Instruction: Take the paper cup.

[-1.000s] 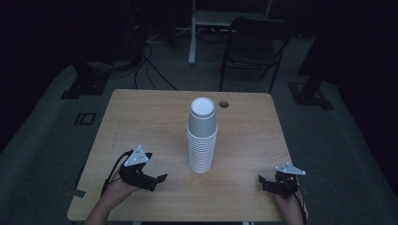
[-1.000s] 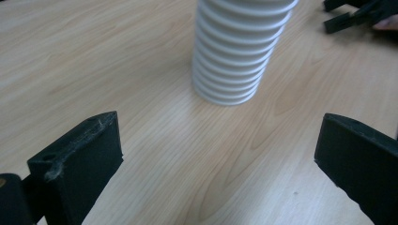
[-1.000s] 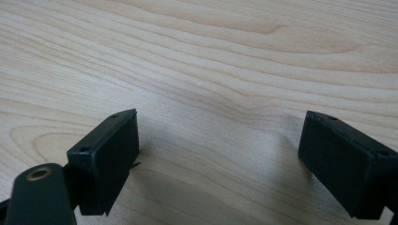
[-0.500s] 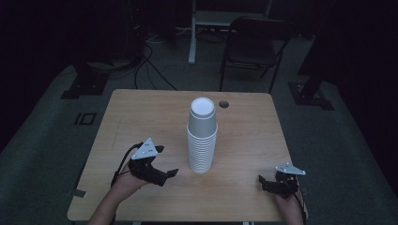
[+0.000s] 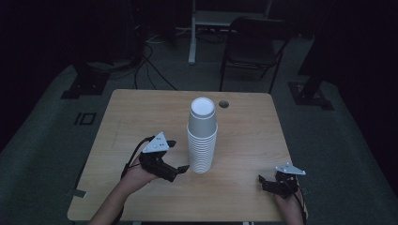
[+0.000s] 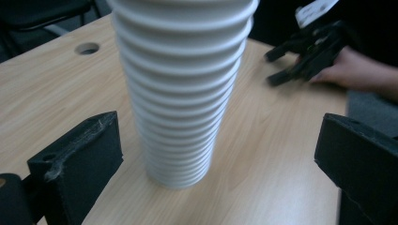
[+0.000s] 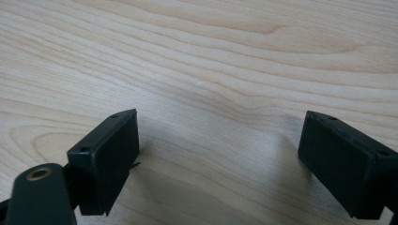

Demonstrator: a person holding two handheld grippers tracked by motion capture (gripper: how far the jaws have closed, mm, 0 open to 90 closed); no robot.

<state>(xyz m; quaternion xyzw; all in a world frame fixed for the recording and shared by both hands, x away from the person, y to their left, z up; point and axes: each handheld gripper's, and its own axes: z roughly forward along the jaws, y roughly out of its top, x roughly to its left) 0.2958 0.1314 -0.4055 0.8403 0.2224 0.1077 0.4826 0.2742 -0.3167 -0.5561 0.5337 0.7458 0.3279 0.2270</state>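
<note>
A tall stack of white ribbed cups (image 5: 202, 140) stands at the middle of the wooden table (image 5: 141, 112). My left gripper (image 5: 178, 155) hovers just left of the stack's lower part, held in a hand, its jaws open wide and pointing at the cups. In the left gripper view the cup stack (image 6: 183, 93) stands close ahead between the spread jaws of my left gripper (image 6: 218, 124), untouched by either pad. My right gripper (image 5: 264, 183) rests near the table's front right corner. It is open, and in the right gripper view my right gripper (image 7: 219, 119) has bare wood between its jaws.
A round cable hole (image 5: 224, 103) sits in the tabletop behind the stack. A dark folding chair (image 5: 253, 42) and a desk leg stand beyond the far edge. Cables lie on the floor at the back left. The right hand's gripper (image 6: 305, 51) shows past the cups.
My left gripper has risen and moved right, closing in on the cup stack. The right gripper has stayed where it was.
</note>
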